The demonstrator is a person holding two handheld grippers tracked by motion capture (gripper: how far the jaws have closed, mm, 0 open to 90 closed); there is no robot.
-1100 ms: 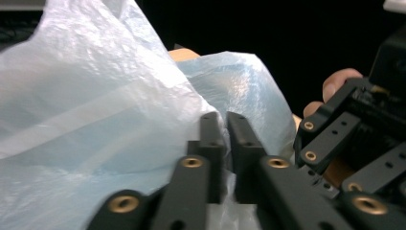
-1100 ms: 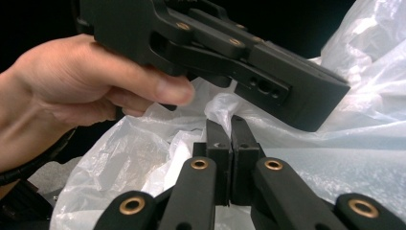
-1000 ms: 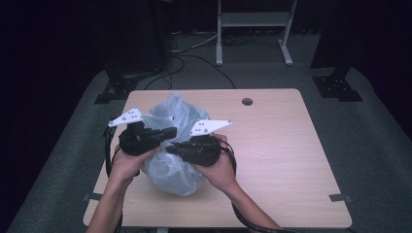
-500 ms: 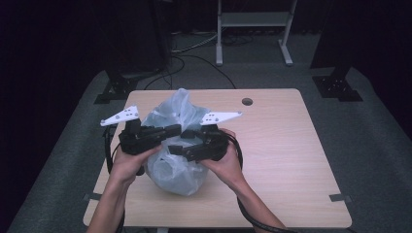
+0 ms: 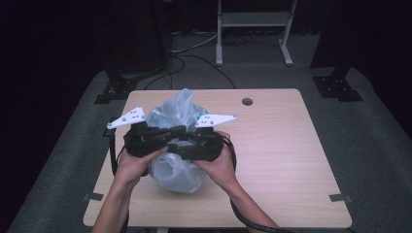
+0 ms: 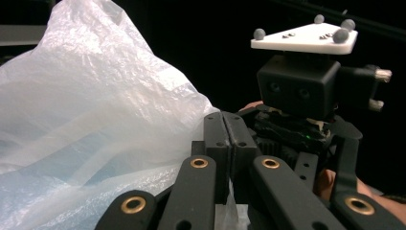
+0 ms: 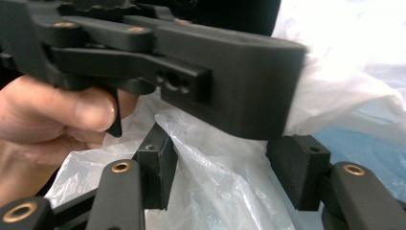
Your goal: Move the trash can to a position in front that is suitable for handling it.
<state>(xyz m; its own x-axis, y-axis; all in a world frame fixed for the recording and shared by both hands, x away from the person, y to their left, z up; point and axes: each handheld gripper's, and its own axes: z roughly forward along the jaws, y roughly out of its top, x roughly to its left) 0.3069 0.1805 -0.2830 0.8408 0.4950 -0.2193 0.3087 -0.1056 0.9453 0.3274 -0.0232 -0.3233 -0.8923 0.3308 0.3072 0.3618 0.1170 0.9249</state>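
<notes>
While my left claw (image 6: 229,143) pinched the crinkled translucent plastic bag (image 5: 177,167), my right claw (image 7: 220,177), just closing, gaped around a fold above the pale wooden worktop (image 5: 286,160), dark room beyond.

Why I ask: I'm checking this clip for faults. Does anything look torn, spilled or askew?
Nothing stands out. The plastic bag sits crumpled but whole on the table, nothing spilled. The left gripper is shut on a fold of it; the right gripper has film between its parted jaws.
</notes>
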